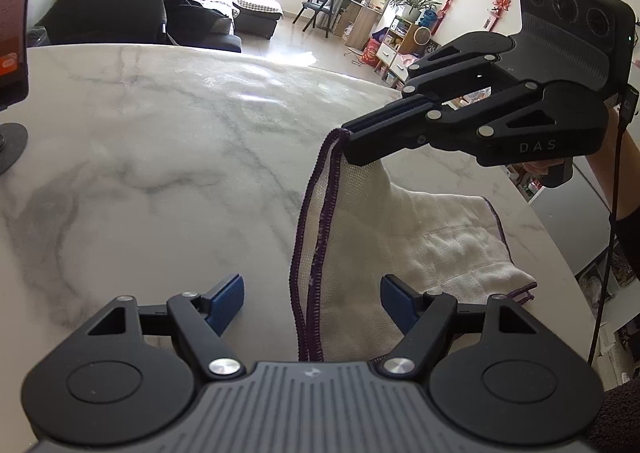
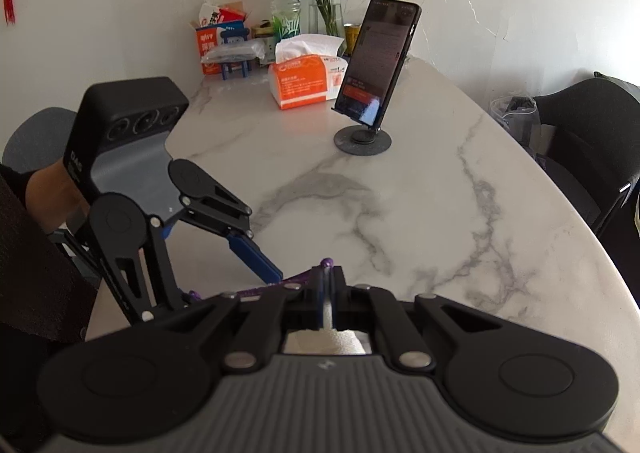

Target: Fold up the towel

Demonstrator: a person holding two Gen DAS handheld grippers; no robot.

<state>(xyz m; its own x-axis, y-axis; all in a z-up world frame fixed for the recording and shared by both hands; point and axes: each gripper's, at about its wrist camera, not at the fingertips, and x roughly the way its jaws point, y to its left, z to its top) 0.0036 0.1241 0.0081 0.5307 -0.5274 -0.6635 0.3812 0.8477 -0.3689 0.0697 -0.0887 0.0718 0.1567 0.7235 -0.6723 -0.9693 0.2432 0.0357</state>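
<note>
The towel (image 1: 424,237), white with a purple stitched hem, lies on the right part of the marble tabletop (image 1: 160,141), close to its right edge. One corner is lifted off the surface, and two hemmed edges hang from it side by side, so the cloth seems already doubled there. These edges run from the raised corner down toward the left gripper (image 1: 312,301), and this line is the long axis that matters now.

The right gripper (image 1: 347,135) is clamped on that raised corner; in its own view the fingers are pressed together on white cloth and purple hem. The left gripper has its fingers wide apart and holds nothing. The hanging hem passes just between its two blue pads (image 1: 228,303), slightly nearer to the right one, and low in front of it. So the left gripper is the nearer free one to the lower hem. Whether the hem touches a pad, I cannot tell.
</note>
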